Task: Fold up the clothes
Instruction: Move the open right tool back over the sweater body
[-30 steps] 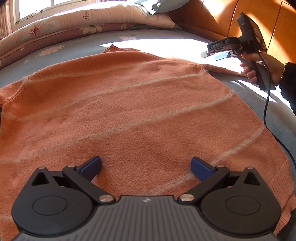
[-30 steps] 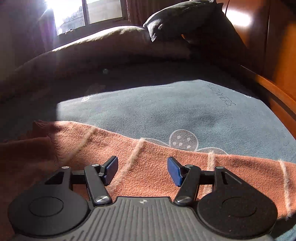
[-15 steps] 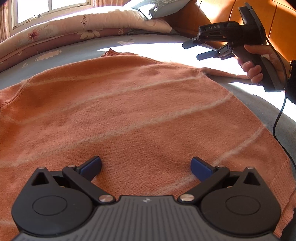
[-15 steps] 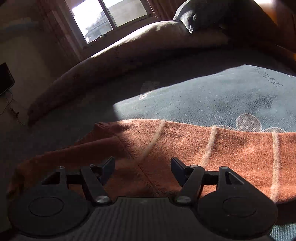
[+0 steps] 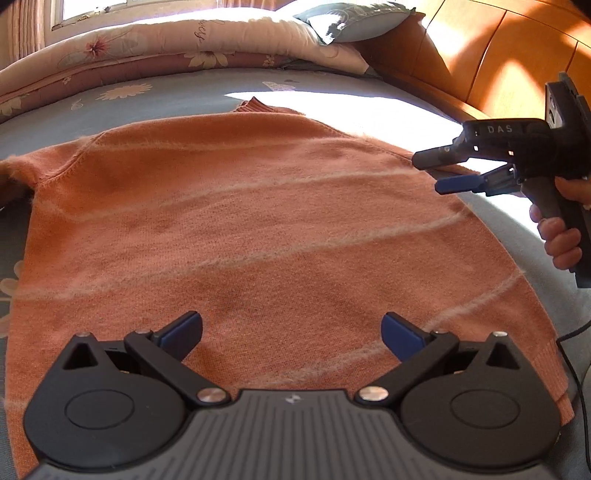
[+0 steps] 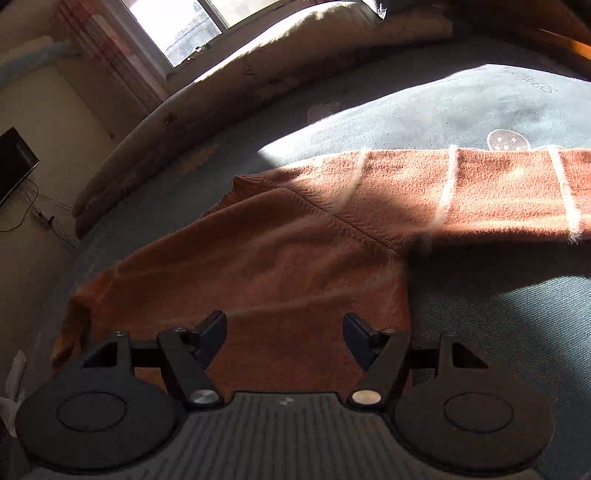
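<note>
An orange sweater [image 5: 258, 229] with pale stripes lies flat on the bed, collar [image 5: 255, 105] at the far end. My left gripper [image 5: 291, 330] hovers open over its lower part, nothing between the fingers. In the left wrist view my right gripper [image 5: 432, 171] is held by a hand [image 5: 561, 240] above the sweater's right shoulder edge, open and empty. The right wrist view shows the right gripper [image 6: 284, 332] open above the sweater body [image 6: 295, 277], with one sleeve [image 6: 498, 188] stretched out to the right.
A grey-blue flowered bedsheet [image 5: 177, 96] lies under the sweater. A rolled quilt [image 5: 177, 40] and a pillow [image 5: 351, 20] sit at the far end, a wooden headboard [image 5: 480, 48] on the right. A cable [image 5: 580, 369] trails from the right gripper. The floor and a dark screen [image 6: 13, 162] lie left of the bed.
The right gripper has swung left and down from the sleeve area to over the sweater's shoulder and body. The left gripper has stayed open over the hem and tilted slightly.
</note>
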